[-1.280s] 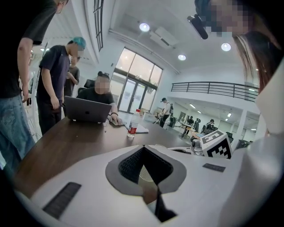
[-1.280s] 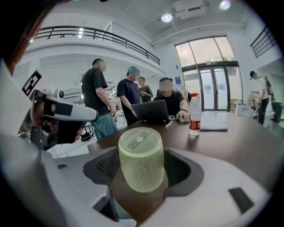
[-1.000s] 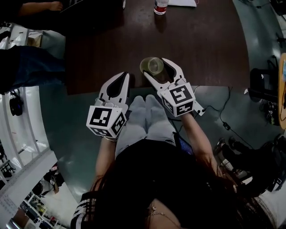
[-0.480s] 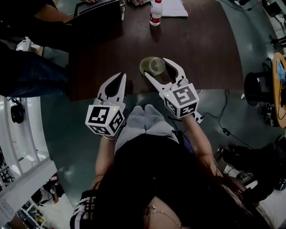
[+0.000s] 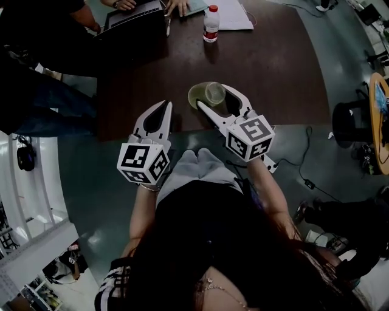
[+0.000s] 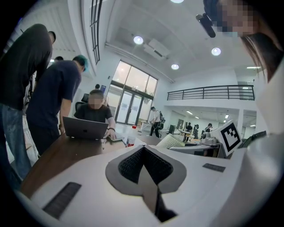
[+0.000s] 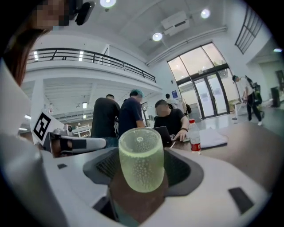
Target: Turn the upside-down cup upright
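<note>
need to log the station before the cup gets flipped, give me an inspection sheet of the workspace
surface: dark brown table
job's things: translucent green cup, closed end up, between the right gripper's jaws
clutter: water bottle, laptop and papers, all at the table's far edge
grippers: right gripper shut on the cup; left gripper shut, nothing in it
cables: black cable on the floor at the right
surroundings: person at the laptop, others standing beside; open office hall behind
</note>
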### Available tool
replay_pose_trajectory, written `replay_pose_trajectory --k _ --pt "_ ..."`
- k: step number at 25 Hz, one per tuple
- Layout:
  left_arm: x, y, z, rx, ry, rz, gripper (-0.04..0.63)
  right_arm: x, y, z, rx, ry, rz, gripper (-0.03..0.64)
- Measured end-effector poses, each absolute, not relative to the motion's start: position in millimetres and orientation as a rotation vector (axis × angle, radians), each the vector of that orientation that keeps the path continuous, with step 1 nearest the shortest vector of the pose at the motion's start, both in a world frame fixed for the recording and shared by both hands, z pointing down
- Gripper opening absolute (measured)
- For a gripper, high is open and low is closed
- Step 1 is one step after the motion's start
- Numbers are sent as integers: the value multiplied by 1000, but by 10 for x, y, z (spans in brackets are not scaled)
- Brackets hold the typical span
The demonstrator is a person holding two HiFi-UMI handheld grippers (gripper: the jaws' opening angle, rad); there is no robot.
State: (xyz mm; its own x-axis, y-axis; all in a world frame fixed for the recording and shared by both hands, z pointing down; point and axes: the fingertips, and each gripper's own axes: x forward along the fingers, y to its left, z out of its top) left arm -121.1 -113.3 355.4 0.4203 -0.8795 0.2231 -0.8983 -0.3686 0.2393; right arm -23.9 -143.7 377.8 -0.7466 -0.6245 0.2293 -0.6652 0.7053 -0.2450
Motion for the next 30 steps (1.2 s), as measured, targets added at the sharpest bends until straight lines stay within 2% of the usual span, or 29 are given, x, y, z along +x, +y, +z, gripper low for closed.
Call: replay_pose_trajectory --k 7,16,24,30 --pt "-1179 -1153 3533 2369 -1516 81 2 -184 -1427 3824 1039 -2844 809 321" --pt "-1127 -1204 3533 2378 -1492 73 2 -67 -1482 3833 941 -2909 1480 321" --pt "-1147 -1165 3530 2386 -1486 68 2 -37 -1469 3875 824 -2880 1884 321" --pt "-1134 -1139 3501 2390 -1480 62 2 -30 -1453 3866 798 -2864 1982 321"
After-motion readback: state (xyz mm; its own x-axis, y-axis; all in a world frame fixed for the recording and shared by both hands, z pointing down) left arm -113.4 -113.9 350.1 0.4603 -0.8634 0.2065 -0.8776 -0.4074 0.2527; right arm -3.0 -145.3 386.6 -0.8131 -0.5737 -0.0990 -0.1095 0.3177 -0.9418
